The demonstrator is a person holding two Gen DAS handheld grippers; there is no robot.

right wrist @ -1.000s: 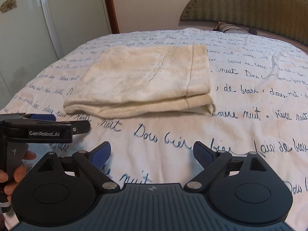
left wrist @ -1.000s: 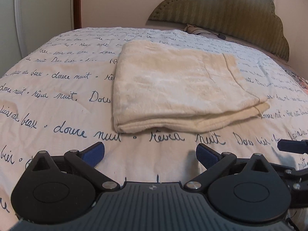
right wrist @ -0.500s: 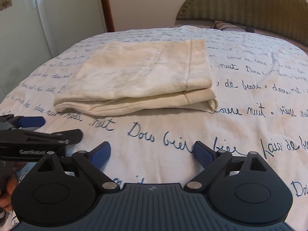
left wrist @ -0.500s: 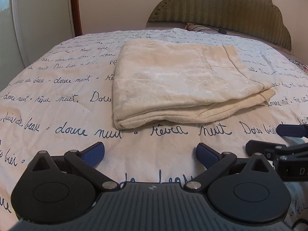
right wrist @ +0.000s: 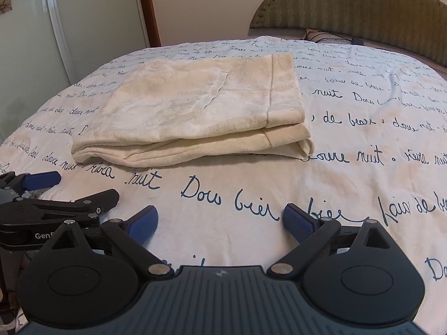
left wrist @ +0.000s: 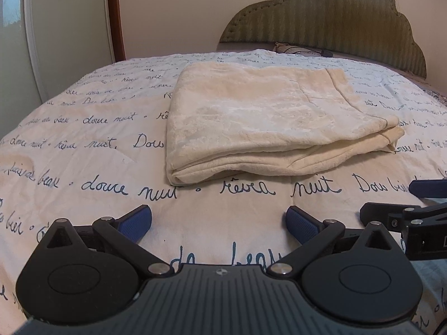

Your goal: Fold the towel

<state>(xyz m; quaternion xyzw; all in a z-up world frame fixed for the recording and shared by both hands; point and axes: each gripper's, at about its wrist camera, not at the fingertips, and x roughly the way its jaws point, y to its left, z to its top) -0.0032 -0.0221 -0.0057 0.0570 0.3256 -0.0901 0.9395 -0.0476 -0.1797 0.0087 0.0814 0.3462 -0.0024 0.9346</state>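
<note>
A cream towel (left wrist: 259, 117) lies folded in several layers on the bed, its thick folded edge facing me; the right wrist view shows the same towel (right wrist: 192, 111) further left. My left gripper (left wrist: 219, 220) is open and empty, held low over the bedspread a short way in front of the towel. My right gripper (right wrist: 219, 219) is also open and empty, to the right of the left one. The right gripper shows at the right edge of the left wrist view, and the left gripper at the left edge of the right wrist view.
The bed wears a white bedspread (left wrist: 83, 153) printed with dark blue handwriting. A green padded headboard (left wrist: 335, 19) stands behind it, with a small pillow (left wrist: 285, 47) at its foot. A white wardrobe (right wrist: 56, 28) stands at the left.
Both grippers have sunk lower and tilted up, so more of the wall and headboard shows. The towel has not moved. Both stay open.
</note>
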